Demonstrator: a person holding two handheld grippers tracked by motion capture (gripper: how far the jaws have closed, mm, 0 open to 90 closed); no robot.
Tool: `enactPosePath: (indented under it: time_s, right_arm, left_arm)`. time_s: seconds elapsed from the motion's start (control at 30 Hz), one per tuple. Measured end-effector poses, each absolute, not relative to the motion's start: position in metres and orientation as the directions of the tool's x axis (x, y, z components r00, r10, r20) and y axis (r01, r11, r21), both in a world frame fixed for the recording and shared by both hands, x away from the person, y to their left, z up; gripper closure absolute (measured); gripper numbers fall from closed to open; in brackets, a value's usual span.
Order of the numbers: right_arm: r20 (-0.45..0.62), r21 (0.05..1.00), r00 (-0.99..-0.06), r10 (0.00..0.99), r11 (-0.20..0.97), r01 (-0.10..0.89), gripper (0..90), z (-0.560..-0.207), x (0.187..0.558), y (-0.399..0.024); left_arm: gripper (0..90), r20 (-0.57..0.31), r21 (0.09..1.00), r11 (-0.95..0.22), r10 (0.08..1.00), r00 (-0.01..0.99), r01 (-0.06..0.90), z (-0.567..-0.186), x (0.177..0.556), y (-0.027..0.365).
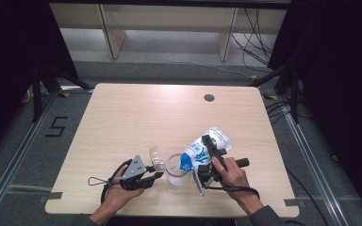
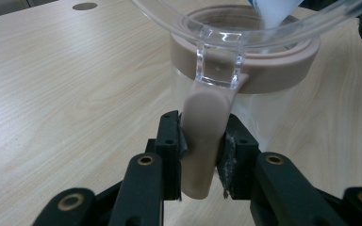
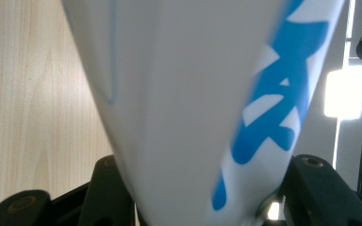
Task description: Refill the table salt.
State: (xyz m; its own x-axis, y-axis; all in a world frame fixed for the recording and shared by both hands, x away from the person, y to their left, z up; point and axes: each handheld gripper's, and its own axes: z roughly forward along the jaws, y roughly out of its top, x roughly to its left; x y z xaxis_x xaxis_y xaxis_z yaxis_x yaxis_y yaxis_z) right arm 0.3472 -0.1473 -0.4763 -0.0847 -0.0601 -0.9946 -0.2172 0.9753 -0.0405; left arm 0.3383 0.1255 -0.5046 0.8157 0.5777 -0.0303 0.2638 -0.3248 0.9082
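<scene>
A clear jar (image 1: 176, 165) with a tan ring (image 2: 283, 66) stands near the table's front edge, its clear hinged lid (image 1: 156, 155) swung open to the left. My left gripper (image 1: 158, 175) is shut on the jar's tan handle tab (image 2: 202, 122), one black pad on each side of it. A white and blue bag (image 1: 202, 148) is tilted down to the left, its lower corner (image 2: 275, 12) over the jar's mouth. My right gripper (image 1: 215, 145) is shut on the bag (image 3: 179, 94), which hides most of that view.
The light wooden table (image 1: 122, 117) has a round hole (image 1: 209, 98) at the back right. Cables trail from both grippers near the front edge. Dark curtains and stands flank the table.
</scene>
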Motion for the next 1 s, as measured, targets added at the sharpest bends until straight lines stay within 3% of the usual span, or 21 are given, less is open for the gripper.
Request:
enactPosePath:
  time_s: [0.53,0.6,1.0]
  right_arm:
    - [-0.994,-0.049,-0.085,-0.067,0.979,-0.199,53.6,-0.4775,0.3459,-0.1483]
    - [-0.997,-0.003,-0.077,-0.022,0.971,-0.237,53.7,-0.4797,0.348,-0.147]
    - [-0.995,-0.03,-0.088,-0.051,0.974,-0.225,54.1,-0.4773,0.3478,-0.1471]
  left_arm:
    - [71.7,-0.031,0.91,-0.322,0.578,0.815,0.263,-0.5048,0.3385,0.1253]
    - [71.7,-0.03,0.909,-0.324,0.58,0.814,0.264,-0.5045,0.3382,0.1254]
    - [71.7,-0.031,0.909,-0.323,0.579,0.815,0.264,-0.5045,0.3382,0.1256]
